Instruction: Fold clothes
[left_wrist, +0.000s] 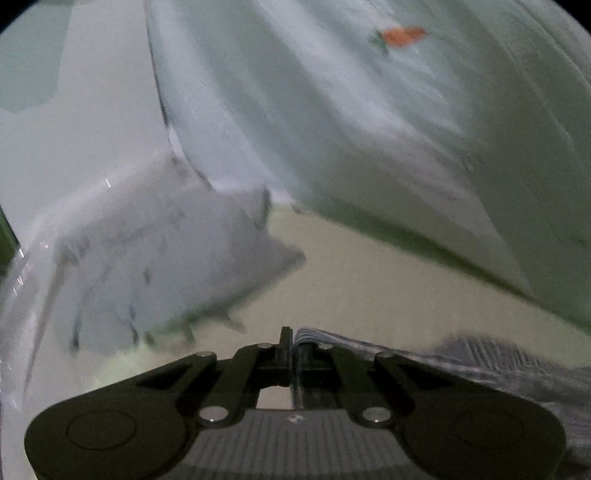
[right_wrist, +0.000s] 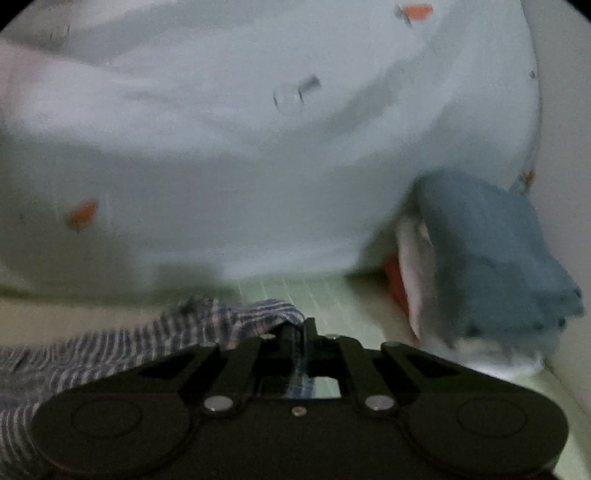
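Here each hand-held gripper, left (left_wrist: 294, 343) and right (right_wrist: 300, 329), clamps the checked cloth (right_wrist: 207, 325).

Striped cloth (right_wrist: 110, 343) cut off left

Pale green mat (right_wrist: 332, 295), large white bedding (left_wrist: 332, 110) behind, dim blurred light

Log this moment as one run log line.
left gripper: shut on striped cloth | right gripper: shut on striped cloth | fold: not done
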